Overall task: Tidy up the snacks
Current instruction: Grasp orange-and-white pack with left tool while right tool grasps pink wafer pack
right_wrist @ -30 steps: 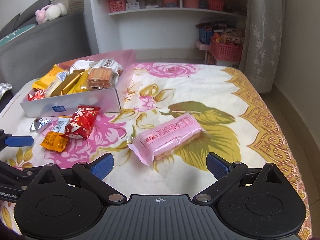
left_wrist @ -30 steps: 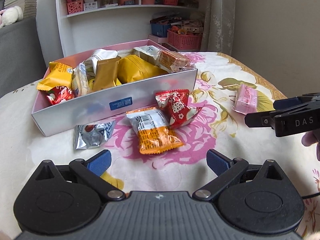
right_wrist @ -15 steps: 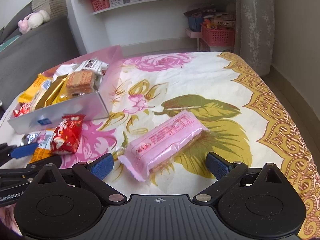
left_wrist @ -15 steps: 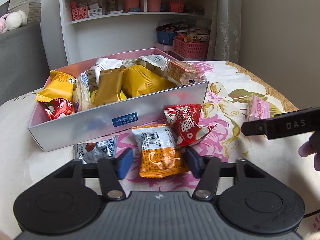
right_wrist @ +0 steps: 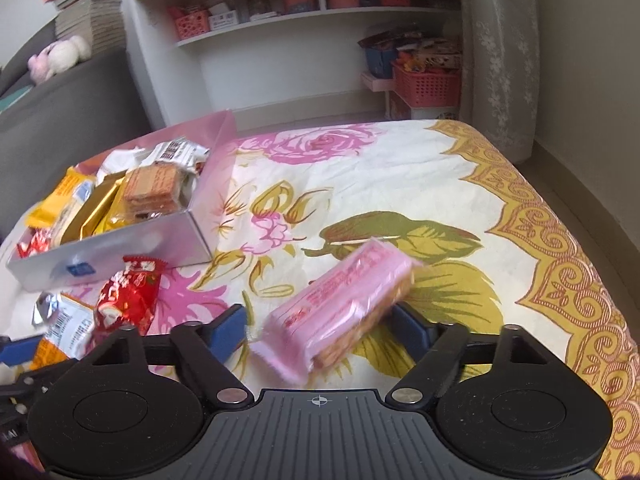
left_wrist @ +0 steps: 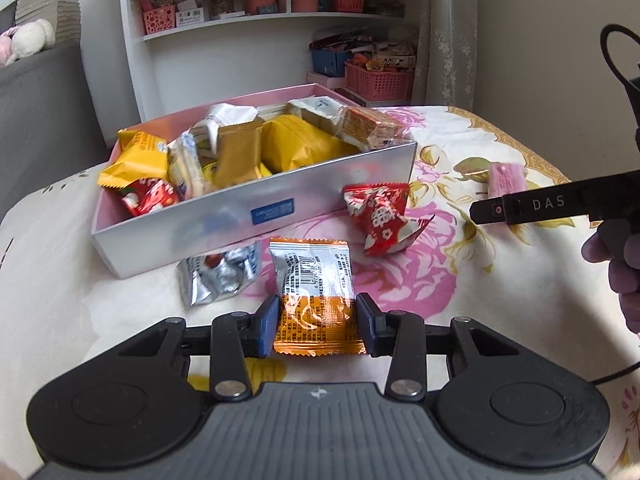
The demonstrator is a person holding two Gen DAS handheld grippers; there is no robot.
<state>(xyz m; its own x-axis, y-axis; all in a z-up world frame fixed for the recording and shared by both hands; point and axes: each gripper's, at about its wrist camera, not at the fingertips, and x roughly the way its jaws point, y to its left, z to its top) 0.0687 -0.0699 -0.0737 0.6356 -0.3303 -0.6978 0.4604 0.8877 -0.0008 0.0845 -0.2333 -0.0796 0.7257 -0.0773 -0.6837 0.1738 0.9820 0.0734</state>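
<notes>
1. The left gripper (left_wrist: 316,330) was seen closed on the near, orange end of the orange packet (left_wrist: 314,300); both blue pads touched its side edges. The grip was likely taken low and at the sides so the flat packet could be lifted off the tablecloth (left_wrist: 460,280) without crushing.
2. The orange packet lay between the jaws, its silver barcode end pointing far, toward the box (left_wrist: 256,216). Whether it was already off the cloth could not be told.
3. The right gripper (right_wrist: 318,330) was seen with jaws partly closed around the pink bar (right_wrist: 340,304). The bar lay diagonally between the pads, near-left end to far-right end. The right pad seemed to touch it; a gap seemed left at the left pad. A firm clamp could not be confirmed, and the bar was blurred.
4. The diagonal lie was judged to make the grip awkward: the bar could be caught across corners and might twist.
5. The box was placed far-left on the cloth, open, already packed with yellow, gold and red packets; it was judged to be the collection spot.
6. Still loose on the cloth: a red packet (left_wrist: 378,216) right of the box's near wall, and a silver packet (left_wrist: 218,276) just beside the box, left of the orange packet.
7. Both held items were near the box; the pink bar was well to its right.
</notes>
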